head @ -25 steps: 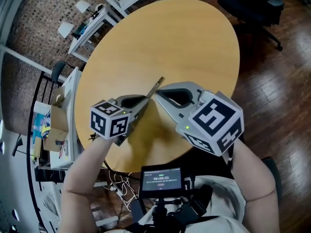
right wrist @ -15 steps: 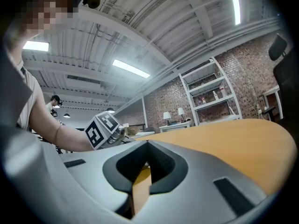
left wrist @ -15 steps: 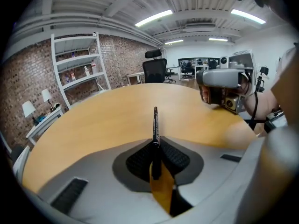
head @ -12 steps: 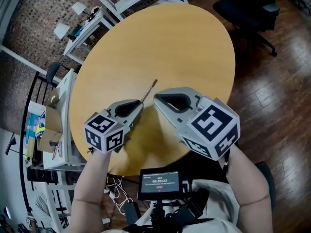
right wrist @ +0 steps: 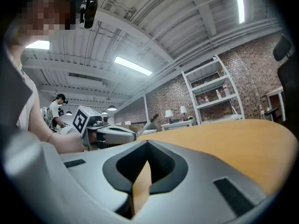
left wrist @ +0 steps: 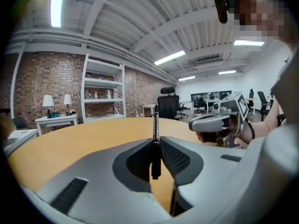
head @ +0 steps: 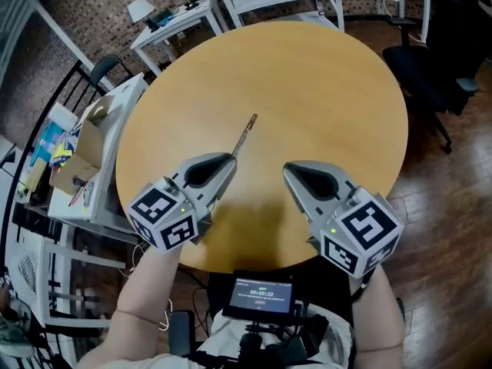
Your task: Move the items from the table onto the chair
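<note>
Lifted higher above the bench (head: 323, 68) than 1 second ago, the thin pen (head: 244, 134) sits pinched by its tail in the left claw (head: 229, 158). It is probably light, stiff and slippery, so a mid-shaft hold would be steadier. Right claw (head: 288, 167) is closed and empty.

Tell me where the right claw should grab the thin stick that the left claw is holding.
Probably the bare far half of the stick, beyond the left claw, which pinches only its near end. Bring the right claw in from the stick's right, jaws opened and set across the shaft: it is thin, straight and points away over the table.
</note>
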Demonstrator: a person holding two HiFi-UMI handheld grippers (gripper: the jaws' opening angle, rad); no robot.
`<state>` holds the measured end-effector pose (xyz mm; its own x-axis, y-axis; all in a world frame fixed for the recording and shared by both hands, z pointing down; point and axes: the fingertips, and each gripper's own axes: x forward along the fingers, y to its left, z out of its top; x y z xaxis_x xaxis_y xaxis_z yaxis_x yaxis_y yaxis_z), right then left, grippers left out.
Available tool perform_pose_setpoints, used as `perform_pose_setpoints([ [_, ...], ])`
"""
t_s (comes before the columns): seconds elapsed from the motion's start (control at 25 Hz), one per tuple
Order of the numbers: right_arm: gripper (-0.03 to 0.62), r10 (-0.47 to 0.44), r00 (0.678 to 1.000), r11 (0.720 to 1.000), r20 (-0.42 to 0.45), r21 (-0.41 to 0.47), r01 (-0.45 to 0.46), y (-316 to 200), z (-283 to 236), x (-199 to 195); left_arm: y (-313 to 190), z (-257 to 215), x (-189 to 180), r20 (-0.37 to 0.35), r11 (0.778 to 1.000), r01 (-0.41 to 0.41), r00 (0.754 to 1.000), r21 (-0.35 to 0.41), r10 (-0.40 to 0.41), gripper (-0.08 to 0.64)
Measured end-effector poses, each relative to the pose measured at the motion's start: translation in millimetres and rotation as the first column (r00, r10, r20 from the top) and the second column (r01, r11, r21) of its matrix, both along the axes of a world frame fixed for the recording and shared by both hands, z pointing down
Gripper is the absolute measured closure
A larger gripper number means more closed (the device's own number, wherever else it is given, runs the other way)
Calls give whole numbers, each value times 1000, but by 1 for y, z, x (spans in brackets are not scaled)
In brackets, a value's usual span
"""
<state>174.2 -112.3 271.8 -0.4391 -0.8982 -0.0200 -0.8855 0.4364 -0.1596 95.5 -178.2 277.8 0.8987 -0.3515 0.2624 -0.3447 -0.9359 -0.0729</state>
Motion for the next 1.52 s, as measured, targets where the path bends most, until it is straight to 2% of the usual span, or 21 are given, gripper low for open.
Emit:
perform_pose_setpoints([
  [0.12,584,-24,999,1000,-22,-7,24,-6,2,-7,-5,-15,-19,-146,998,66,987,17,-62,512],
  [0.2,584,-48,998,999,-31,-15,47,-15,5,-18,-13,-15,-34,-190,994,105,977,11,-101,512],
  [0.4,584,-36,999,999,-40,-24,35,-26,8,-40,-26,-2,-53,-191,995,98,977,9,-95,512],
  [0.56,584,-107,992,994,-67,-20,106,-49,10,-79,-47,2,-100,-197,984,178,966,24,-170,512],
  [0.68,584,-147,987,989,-68,-12,146,-56,11,-103,-62,11,-138,-171,968,249,956,27,-241,512],
  [0.84,584,-203,977,979,-65,-16,202,-66,18,-132,-79,19,-203,-149,930,366,921,24,-359,512],
  [1.04,584,-261,963,965,-63,-24,260,-72,24,-157,-83,24,-298,-121,857,514,853,33,-507,512],
  [1.24,584,-313,947,950,-75,-24,312,-77,24,-184,-84,27,-374,-77,801,598,801,37,-594,512],
  [1.4,584,-341,936,940,-86,-20,340,-76,21,-202,-93,32,-427,9,759,646,761,79,-649,512],
  [1.52,584,-356,930,935,-96,-20,355,-76,20,-214,-105,39,-472,109,723,678,715,131,-691,512],
])
